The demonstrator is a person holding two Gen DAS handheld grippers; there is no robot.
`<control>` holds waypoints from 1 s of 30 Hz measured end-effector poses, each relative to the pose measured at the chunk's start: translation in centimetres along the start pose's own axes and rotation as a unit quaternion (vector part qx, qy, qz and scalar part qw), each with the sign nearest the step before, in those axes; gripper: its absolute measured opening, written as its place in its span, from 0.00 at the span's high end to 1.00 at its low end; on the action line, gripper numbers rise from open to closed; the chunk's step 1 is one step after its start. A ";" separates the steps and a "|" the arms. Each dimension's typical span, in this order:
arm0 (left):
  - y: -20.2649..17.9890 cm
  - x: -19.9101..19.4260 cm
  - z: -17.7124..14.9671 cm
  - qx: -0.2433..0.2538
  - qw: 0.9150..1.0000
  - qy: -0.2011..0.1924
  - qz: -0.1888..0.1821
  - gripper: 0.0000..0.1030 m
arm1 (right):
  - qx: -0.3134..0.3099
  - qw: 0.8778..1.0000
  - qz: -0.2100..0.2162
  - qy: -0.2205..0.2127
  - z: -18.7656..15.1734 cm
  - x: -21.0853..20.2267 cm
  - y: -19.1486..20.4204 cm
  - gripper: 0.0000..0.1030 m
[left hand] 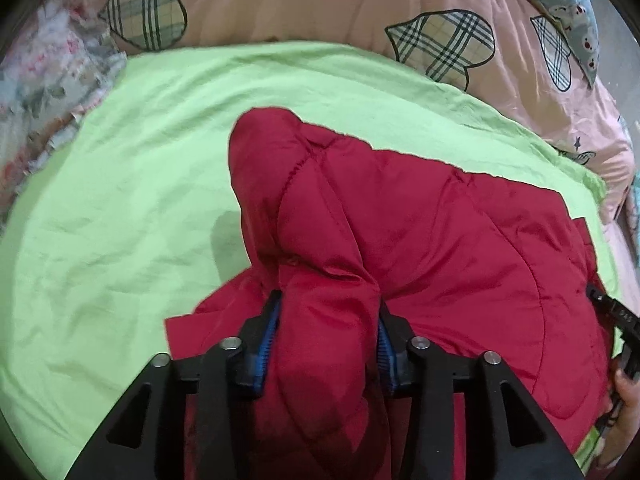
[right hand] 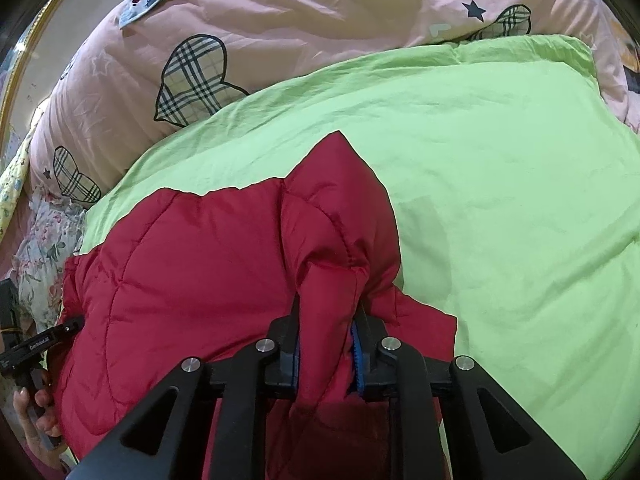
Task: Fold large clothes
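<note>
A red quilted puffer jacket lies on a light green sheet. My left gripper is shut on a thick bunch of the jacket's left edge, the fabric bulging between its blue pads. My right gripper is shut on a bunch of the red jacket at its right edge, over the green sheet. Each gripper shows at the far edge of the other's view, the right one and the left one, held by a hand.
A pink duvet with plaid hearts lies bunched behind the sheet and shows in the right wrist view too. A floral cloth lies at the left. A blue patterned cloth lies at the far right.
</note>
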State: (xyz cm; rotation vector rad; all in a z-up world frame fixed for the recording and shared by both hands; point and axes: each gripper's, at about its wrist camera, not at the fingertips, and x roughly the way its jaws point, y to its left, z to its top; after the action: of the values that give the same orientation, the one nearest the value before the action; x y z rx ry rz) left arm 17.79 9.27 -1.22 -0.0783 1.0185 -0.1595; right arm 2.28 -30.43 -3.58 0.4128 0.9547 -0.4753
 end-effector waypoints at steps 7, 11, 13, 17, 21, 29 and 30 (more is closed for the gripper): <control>-0.8 -3.2 -0.6 -0.002 0.999 -0.042 0.032 0.34 | 0.012 1.000 0.005 -0.005 -0.2 -0.1 -0.6 0.79; -1.5 -6.0 -1.3 0.004 0.997 -0.069 0.038 0.27 | 0.010 1.000 0.003 -0.006 -0.1 0.0 -0.5 0.79; -2.3 -7.4 -1.8 0.014 0.996 -0.080 0.028 0.27 | 0.010 1.000 0.003 -0.007 -0.1 0.0 -0.5 0.79; -5.2 -9.1 -3.6 0.050 0.995 -0.082 -0.003 0.27 | 0.008 1.000 0.000 -0.008 -0.1 0.0 -0.4 0.79; -8.1 -8.9 -5.4 0.086 0.994 -0.060 -0.027 0.27 | 0.008 1.000 0.000 -0.008 -0.1 0.0 -0.3 0.79; -9.0 -5.3 -6.7 0.094 0.995 -0.016 -0.019 0.27 | 0.013 1.000 0.006 -0.004 0.0 -0.3 -0.4 0.72; -8.8 -4.8 -6.7 0.092 0.995 -0.013 -0.020 0.27 | 0.016 1.000 0.010 -0.005 0.0 -0.7 -0.5 0.71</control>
State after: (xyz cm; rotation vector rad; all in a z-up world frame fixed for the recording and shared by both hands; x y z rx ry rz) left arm 8.79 1.42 0.55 0.0673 0.9726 -0.2871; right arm 1.68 -30.69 -3.01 0.4479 0.9333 -0.4745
